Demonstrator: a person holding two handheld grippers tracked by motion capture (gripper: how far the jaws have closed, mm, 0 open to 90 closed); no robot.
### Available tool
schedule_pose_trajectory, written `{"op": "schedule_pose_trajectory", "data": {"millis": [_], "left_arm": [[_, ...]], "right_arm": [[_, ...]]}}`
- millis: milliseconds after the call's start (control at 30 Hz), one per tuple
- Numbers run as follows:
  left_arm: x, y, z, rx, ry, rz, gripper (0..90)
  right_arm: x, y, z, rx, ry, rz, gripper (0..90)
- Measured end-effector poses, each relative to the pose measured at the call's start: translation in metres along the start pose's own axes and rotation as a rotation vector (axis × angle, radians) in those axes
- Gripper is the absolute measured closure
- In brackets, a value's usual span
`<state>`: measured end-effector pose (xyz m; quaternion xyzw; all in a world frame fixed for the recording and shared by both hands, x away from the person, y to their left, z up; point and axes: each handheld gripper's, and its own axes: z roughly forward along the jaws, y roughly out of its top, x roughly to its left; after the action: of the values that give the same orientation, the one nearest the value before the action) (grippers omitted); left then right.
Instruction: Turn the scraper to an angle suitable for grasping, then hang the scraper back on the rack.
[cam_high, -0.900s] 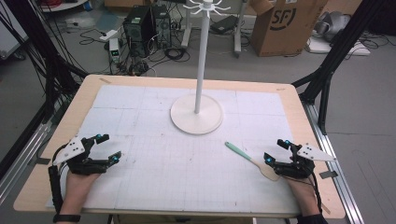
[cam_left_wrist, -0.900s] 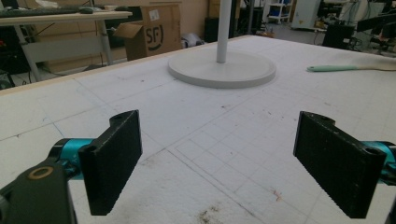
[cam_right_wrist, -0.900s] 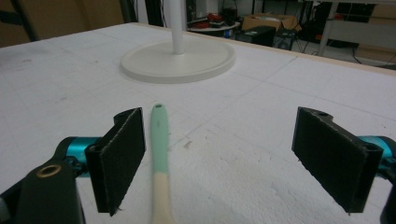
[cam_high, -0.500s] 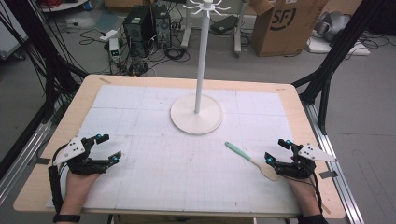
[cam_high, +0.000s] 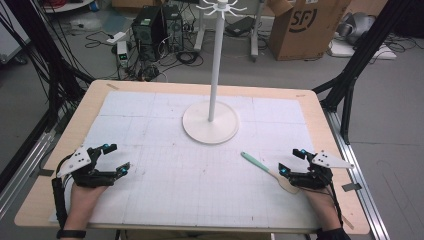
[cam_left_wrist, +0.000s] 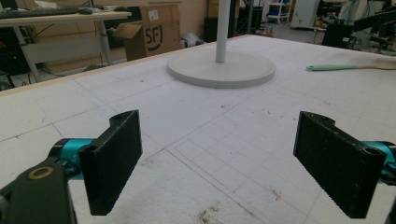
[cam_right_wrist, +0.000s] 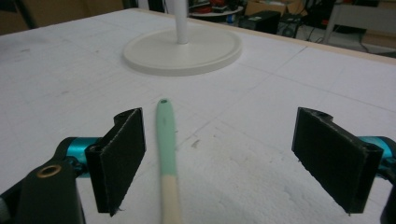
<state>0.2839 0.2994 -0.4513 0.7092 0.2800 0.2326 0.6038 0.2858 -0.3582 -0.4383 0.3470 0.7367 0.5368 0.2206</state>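
While I am looking down from the high view, I am keeping the left gripper (cam_high: 111, 156) parked near the front left corner of the white mat (cam_high: 165, 195), jaws spread with nothing between them, and I am holding the right gripper (cam_high: 292, 162) near the front right, just beside the spoon (cam_high: 270, 171), a utensil with a mint green handle and a pale wooden head lying flat and slanting toward the white stand (cam_high: 210, 122) at the middle of the table. Switching to the left gripper view, I am seeing both black pads wide apart over bare mat, the stand's round base ahead and the spoon far off to one side. Switching to the right gripper view, I am seeing the jaws at full spread with the spoon's handle running between them, much closer to the pad at the left of the picture than to the other; I cannot be sure whether that pad is grazing it or just clear. That offset is what is worrying me: if I am closing from here, the near pad may be pushing the handle sideways first, so the spoon could be pivoting on the mat or slipping out. Its low, flat lie could also leave the pads catching the mat.
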Motion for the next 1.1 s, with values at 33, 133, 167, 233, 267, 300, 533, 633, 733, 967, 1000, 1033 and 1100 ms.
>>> {"op": "schedule_pose_trajectory", "data": {"millis": [33, 133, 167, 233, 267, 300, 533, 633, 733, 967, 1000, 1033, 1100], "left_arm": [[0.0004, -0.0001, -0.0003, 0.0, -0.002, 0.0, 15.9], [-0.0002, -0.0002, -0.0005, -0.004, 0.002, 0.007, 15.9], [-0.0002, -0.0002, -0.0004, -0.004, 0.002, 0.006, 15.9], [0.0001, -0.0001, -0.0006, -0.002, 0.0, 0.006, 15.9], [0.0001, -0.0001, -0.0006, -0.002, 0.0, 0.006, 15.9], [0.0, -0.0001, -0.0003, -0.002, 0.002, 0.003, 15.9], [0.0011, -0.0002, -0.0004, -0.006, 0.002, -0.008, 15.9], [0.0009, -0.0002, -0.0004, -0.006, 0.002, -0.007, 15.9], [0.0005, -0.0001, -0.0005, -0.002, 0.001, 0.001, 15.9], [0.0004, 0.0, -0.0003, -0.001, 0.005, -0.001, 15.9], [0.0004, 0.0, -0.0003, -0.001, 0.005, -0.001, 15.9], [0.0, 0.0, -0.0002, 0.0, 0.008, 0.001, 15.9], [-0.0001, 0.0, -0.0002, 0.001, 0.009, 0.002, 15.9]], "right_arm": [[0.001, -0.0001, 0.0008, 0.007, 0.005, -0.006, 17.3], [0.0032, -0.0012, 0.0036, 0.034, 0.015, -0.01, 17.3], [0.0039, -0.0017, 0.0039, 0.043, 0.02, -0.008, 17.3], [0.0058, -0.0026, 0.0045, 0.053, 0.025, -0.009, 17.7], [0.0062, -0.003, 0.0047, 0.058, 0.027, -0.015, 18.0], [0.0065, -0.0033, 0.005, 0.061, 0.029, -0.013, 18.2], [0.0072, -0.0033, 0.0063, 0.073, 0.029, -0.017, 18.7], [0.0084, -0.0022, 0.0057, 0.07, 0.032, -0.018, 19.2], [0.009, -0.0019, 0.0057, 0.07, 0.035, -0.024, 19.8], [0.0091, -0.0015, 0.0058, 0.074, 0.047, -0.024, 22.8], [0.0089, -0.0014, 0.0059, 0.073, 0.049, -0.026, 23.5], [0.0089, -0.0014, 0.0059, 0.075, 0.051, -0.027, 24.4], [0.0093, -0.0016, 0.006, 0.084, 0.055, -0.027, 26.5]]}}
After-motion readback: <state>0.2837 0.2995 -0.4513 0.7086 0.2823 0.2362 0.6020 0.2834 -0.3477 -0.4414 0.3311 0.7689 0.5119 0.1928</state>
